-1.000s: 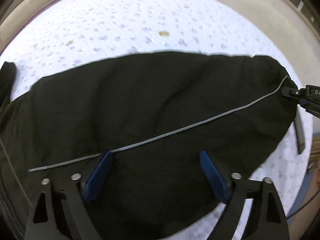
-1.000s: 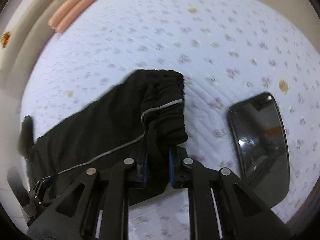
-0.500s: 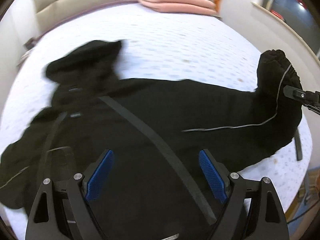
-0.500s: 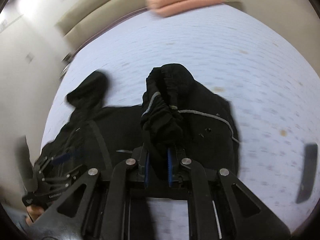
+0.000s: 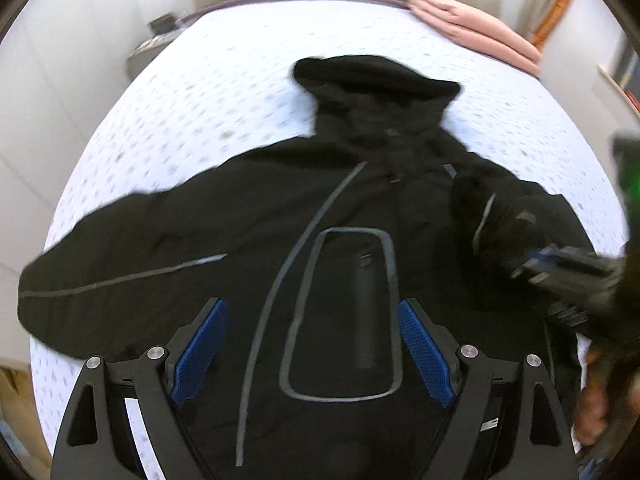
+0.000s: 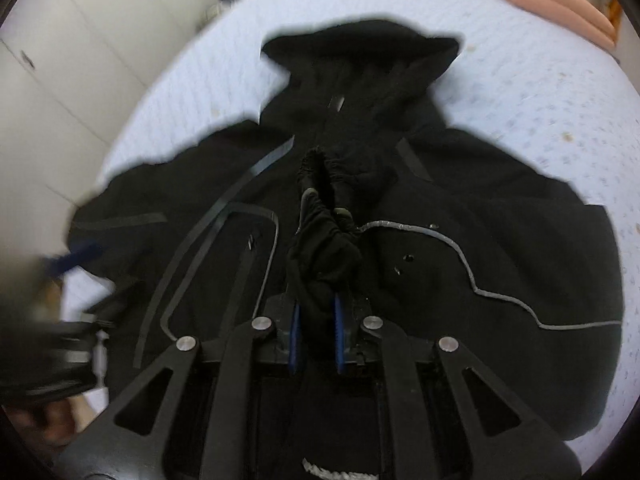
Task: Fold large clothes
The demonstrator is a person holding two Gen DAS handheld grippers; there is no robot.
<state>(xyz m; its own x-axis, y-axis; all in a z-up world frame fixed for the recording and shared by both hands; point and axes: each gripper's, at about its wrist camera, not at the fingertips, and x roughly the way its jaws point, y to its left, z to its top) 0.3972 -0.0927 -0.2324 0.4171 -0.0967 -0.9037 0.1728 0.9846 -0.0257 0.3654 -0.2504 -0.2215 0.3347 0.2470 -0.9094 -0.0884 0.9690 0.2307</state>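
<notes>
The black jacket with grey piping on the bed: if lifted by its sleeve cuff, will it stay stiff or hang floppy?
The black jacket with grey piping is probably floppy: its sleeve cuff bunches in folds where the right gripper pinches it. It likely drags rather than lifts whole, since its body sprawls over the flower-print bedsheet.

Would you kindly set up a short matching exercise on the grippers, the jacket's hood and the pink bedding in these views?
Things:
1. left gripper
2. right gripper
3. hood of the black jacket
4. folded pink bedding

States or places:
A. at the far corner of the bed
B. jaws wide apart, nothing between the pads
C. spread flat toward the headboard
D. clamped on the bunched sleeve cuff

Pairs: 1-B, 2-D, 3-C, 4-A
</notes>
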